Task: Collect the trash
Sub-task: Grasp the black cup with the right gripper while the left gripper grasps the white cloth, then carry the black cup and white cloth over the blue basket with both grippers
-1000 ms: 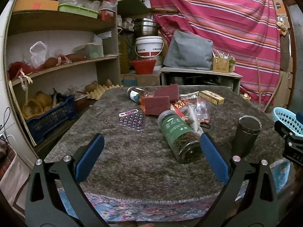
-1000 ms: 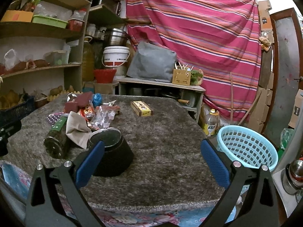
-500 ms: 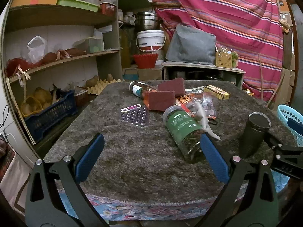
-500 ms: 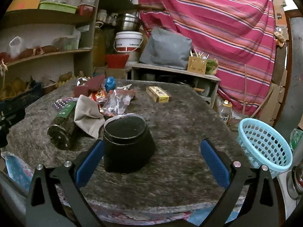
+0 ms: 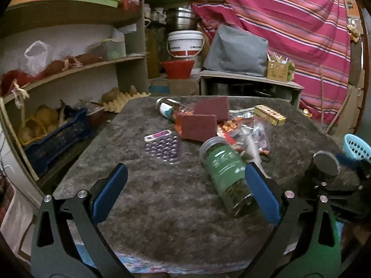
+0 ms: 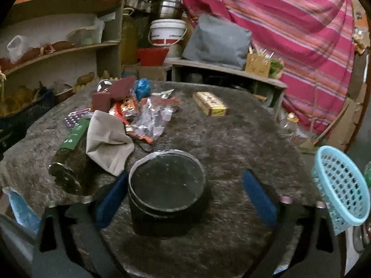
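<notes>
Right gripper (image 6: 180,197): its blue-padded jaws have just been closing and now bracket the black cylindrical tin with a flat dark lid (image 6: 167,192). The left pad sits just beside the tin's wall; the right pad stands apart, so nothing is gripped.
Why the tin: it stands upright and alone at the near edge of the grey shaggy tabletop (image 6: 231,139), so it looks the easiest piece to take first.
Tin versus fingers: off-centre between them, nearer the left one, its lid about level with the pad tips.
Left gripper (image 5: 185,194): wide open, empty, hovering over bare tabletop at the near edge, probably waiting its turn.
Nearest to the left gripper: the clear jar with a green label (image 5: 223,173), lying on its side just past the right blue pad (image 5: 262,194), not between the jaws.
Remaining clutter: a beige crumpled cloth (image 6: 109,139), a clear plastic wrapper (image 6: 153,118), two maroon scouring pads (image 5: 204,120), a purple blister pack (image 5: 162,146) and a yellow cardboard box (image 6: 211,106).
Destination: the light-blue plastic basket (image 6: 340,185), off the table's right edge, well apart from the tin, is the likely bin.
</notes>
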Demonstrator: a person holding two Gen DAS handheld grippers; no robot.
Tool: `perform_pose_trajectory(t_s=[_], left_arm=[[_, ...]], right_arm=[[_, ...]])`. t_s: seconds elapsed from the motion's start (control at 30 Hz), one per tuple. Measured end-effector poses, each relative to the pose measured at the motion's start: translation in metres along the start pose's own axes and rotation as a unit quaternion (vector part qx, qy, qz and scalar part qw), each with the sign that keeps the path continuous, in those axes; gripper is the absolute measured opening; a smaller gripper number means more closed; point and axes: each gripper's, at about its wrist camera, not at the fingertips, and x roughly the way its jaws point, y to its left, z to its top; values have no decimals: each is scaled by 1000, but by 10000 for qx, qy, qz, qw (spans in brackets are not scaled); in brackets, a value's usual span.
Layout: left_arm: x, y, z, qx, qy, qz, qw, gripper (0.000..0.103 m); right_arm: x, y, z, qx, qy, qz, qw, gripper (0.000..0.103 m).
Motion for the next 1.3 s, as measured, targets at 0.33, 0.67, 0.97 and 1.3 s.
perform_pose_trajectory(t_s=[0.33, 0.67, 0.97, 1.3], left_arm=[[29, -49, 34, 120, 95, -483, 9987, 98], [84, -101, 18, 387, 809, -376, 9953, 81], [103, -114, 11, 495, 1081, -317, 9924, 46], [110, -109, 12, 320, 1242, -285, 9913, 24]], right_arm=[[-5, -39, 36, 133, -194, 171, 9996, 66], [25, -116, 57, 669, -58, -200, 9975, 66], [30, -131, 49, 846, 71, -114, 9963, 66], [32, -128, 46, 812, 96, -219, 9964, 66]])
